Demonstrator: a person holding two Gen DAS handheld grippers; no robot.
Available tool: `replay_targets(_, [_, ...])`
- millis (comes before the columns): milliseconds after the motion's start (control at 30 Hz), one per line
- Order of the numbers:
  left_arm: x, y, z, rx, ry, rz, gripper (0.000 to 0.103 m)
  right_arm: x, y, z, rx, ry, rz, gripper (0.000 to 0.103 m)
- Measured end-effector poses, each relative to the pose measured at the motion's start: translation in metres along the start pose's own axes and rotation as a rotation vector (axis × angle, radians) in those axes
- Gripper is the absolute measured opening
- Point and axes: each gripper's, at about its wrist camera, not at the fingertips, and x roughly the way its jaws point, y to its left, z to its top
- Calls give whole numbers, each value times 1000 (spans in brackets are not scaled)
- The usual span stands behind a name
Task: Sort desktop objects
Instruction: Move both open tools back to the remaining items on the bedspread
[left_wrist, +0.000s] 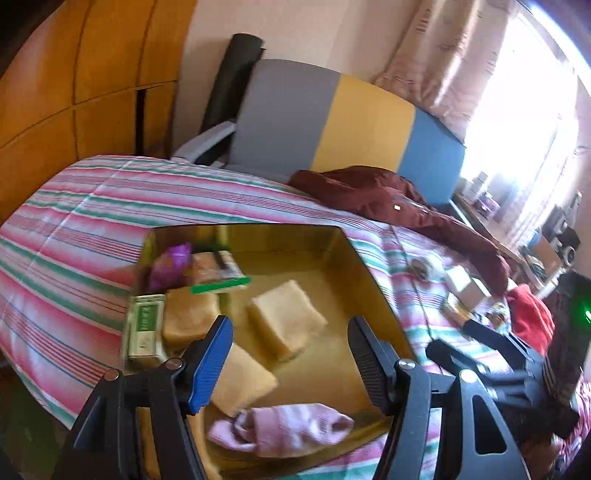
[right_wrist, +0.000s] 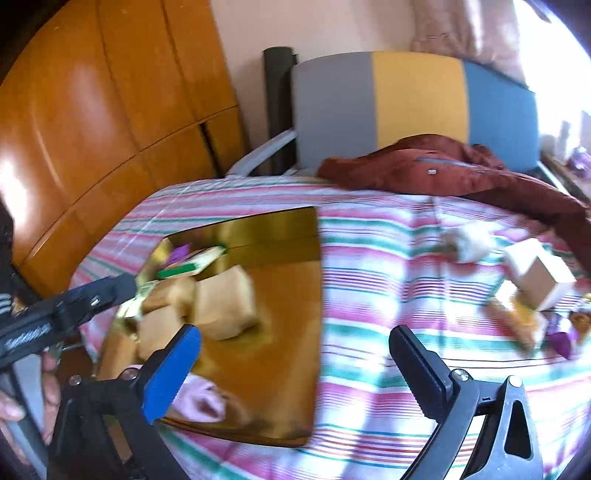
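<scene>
A gold box (left_wrist: 354, 258) lies on the striped bedspread (left_wrist: 92, 229). It holds several tan packets (left_wrist: 286, 319), a pink sock (left_wrist: 291, 428), a green-and-white carton (left_wrist: 144, 328), a purple wrapper (left_wrist: 173, 266) and a green-edged pack (left_wrist: 221, 280). My left gripper (left_wrist: 291, 336) is open and empty above the box. My right gripper (right_wrist: 295, 350) is open and empty over the box's right edge (right_wrist: 314, 295). A white-and-tan box (right_wrist: 539, 277), snack packets (right_wrist: 517, 321) and a purple wrapper (right_wrist: 561, 339) lie loose on the bed to the right.
A dark red jacket (left_wrist: 399, 199) lies at the head of the bed. A grey, yellow and blue headboard (left_wrist: 351, 122) stands behind it. A wooden wardrobe (left_wrist: 74, 92) is on the left. A cluttered bedside desk (left_wrist: 535, 240) is on the right.
</scene>
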Motion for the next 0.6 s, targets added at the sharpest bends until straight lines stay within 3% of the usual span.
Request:
replay_targets(467, [13,-80,-16,163,89,-136,65,-26,-107,-1,201,43,-120,102])
replay_targets(600, [19,-100,-19,192,108,-167,65,-34,-149,-3,287,50,-181,88])
